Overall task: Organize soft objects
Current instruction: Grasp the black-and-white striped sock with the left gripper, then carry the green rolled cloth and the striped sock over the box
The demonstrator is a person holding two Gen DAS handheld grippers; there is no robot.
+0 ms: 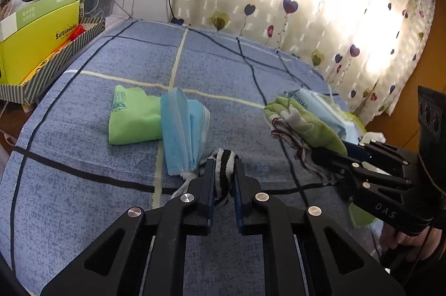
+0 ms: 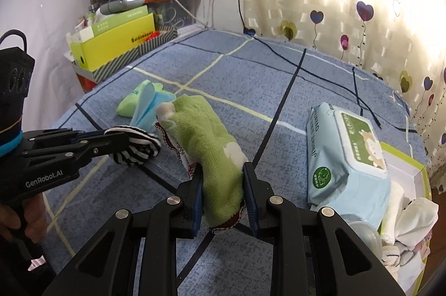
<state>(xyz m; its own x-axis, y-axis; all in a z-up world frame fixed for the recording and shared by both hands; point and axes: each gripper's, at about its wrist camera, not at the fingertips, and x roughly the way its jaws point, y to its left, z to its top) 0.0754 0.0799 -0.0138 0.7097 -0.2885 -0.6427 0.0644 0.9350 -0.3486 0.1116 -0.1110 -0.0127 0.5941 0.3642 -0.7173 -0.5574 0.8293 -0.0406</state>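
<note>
Both soft items are being held clear of the bed [image 2: 223, 67]: a black-and-white striped sock [image 1: 223, 165] is being pinched in the clenched left gripper [image 1: 224, 170], and a green sock-like piece [image 2: 206, 140] with white patches and dark red trim is being clamped by the right gripper [image 2: 223, 179] across its lower part, so the rest is being left sticking forward. Gripping near one end is probably being done so each piece can be dropped cleanly. A folded green cloth [image 1: 131, 117] and a blue face mask [image 1: 181, 126] are being left lying together mid-bed, likely as the sorted pile. On the right, a wet-wipes pack [image 2: 343, 154] is being propped on the rim of an open box [image 2: 404, 156] (already holding white cloth bits). Open bedspread is being kept free between pile and box; the bed edge beside the box is close.
</note>
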